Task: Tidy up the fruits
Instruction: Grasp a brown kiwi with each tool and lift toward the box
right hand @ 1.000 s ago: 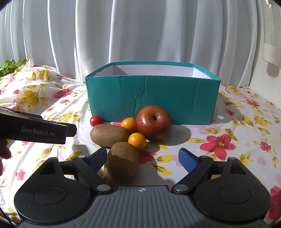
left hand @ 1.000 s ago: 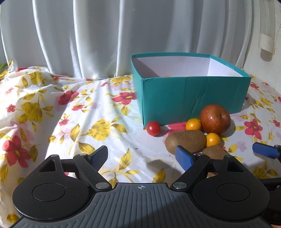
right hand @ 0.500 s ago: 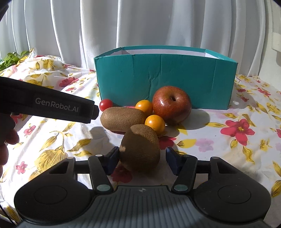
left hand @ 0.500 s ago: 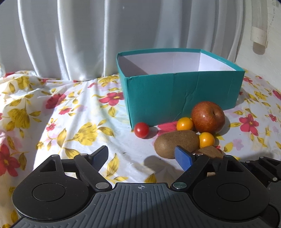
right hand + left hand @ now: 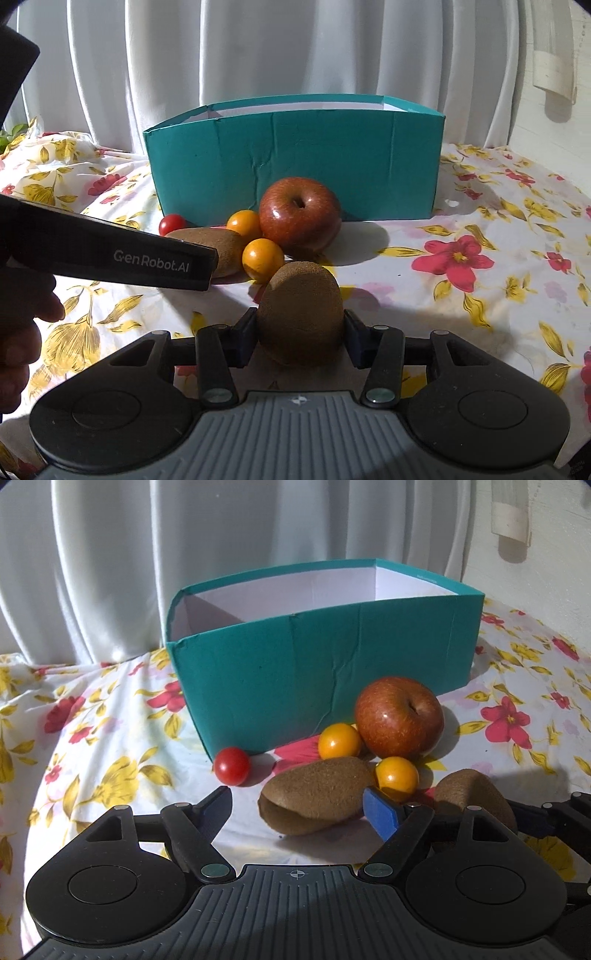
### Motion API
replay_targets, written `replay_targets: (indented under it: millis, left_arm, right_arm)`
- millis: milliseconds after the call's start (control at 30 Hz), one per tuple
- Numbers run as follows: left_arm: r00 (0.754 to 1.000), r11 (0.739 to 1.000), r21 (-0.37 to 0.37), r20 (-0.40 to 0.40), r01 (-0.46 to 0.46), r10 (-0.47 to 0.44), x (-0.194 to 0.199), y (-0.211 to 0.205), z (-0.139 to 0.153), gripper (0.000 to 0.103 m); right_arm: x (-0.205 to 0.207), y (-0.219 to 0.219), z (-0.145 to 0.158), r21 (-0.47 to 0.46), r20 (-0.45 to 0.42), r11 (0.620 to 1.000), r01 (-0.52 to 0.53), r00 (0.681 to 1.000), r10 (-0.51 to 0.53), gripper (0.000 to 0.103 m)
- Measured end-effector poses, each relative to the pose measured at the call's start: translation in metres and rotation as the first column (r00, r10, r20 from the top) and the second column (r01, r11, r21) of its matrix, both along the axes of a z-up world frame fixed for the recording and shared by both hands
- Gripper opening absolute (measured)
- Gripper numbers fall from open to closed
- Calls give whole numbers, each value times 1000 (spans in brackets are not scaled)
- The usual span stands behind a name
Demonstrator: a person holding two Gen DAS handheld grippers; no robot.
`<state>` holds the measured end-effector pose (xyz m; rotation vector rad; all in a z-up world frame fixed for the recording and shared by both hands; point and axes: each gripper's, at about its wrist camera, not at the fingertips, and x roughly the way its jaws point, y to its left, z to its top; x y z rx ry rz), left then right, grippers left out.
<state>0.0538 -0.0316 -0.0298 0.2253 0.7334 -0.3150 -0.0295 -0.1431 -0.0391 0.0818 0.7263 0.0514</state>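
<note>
Since the earlier frame, the right tongs (image 5: pixel 300 334) have come in from wide open around the near brown fuzzy kiwi (image 5: pixel 301 312). Their jaws are closing at this moment and both dark blue pads sit against the sides of the fruit, so I judge that the grip is nearly made. The left tongs (image 5: pixel 297 806) have also moved nearer to the fruits. They stand wide open with a slight closing, and they hold nothing; the second, longer brown kiwi (image 5: pixel 317 794) now lies between their blue pads, not touched as far as I can see.

To do this step well, the right tongs should press only until the kiwi does not slip, because the fruit is soft. They should lift it straight up before they carry it over the front wall of the teal cardboard box (image 5: pixel 295 162). The left tongs should wait or go around their own kiwi slowly, so the two tools do not meet.

Outward from the tongs, two small orange round tomatoes (image 5: pixel 263 257) lie touching the kiwis, and the red apple (image 5: pixel 300 214) sits just behind them, near the box wall. One small red cherry tomato (image 5: pixel 232 765) rests at the front left corner of the box. All is on a table covered with a white cloth with red and yellow flowers (image 5: pixel 480 295). The box interior looks white; its floor is hidden. A hand (image 5: pixel 22 332) shows at the left edge of the right view.
</note>
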Motion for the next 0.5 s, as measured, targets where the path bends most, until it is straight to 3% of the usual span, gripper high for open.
replay_targets:
  millis: [100, 200, 500]
  left_arm:
    - [1000, 1000, 3, -4, 23, -23, 7, -7, -6, 85]
    - [998, 999, -9, -45, 44, -44, 16, -10, -16, 73]
    - [999, 998, -53, -36, 38, -40, 14, -4, -12, 70]
  right_arm:
    - [0, -2, -1, -1, 3, 1000, 4, 1000, -4, 47]
    - [0, -1, -2, -12, 13, 1000, -2, 1000, 2, 47]
    - [2, -5, -1, 13, 6, 1000, -3, 1000, 3, 47]
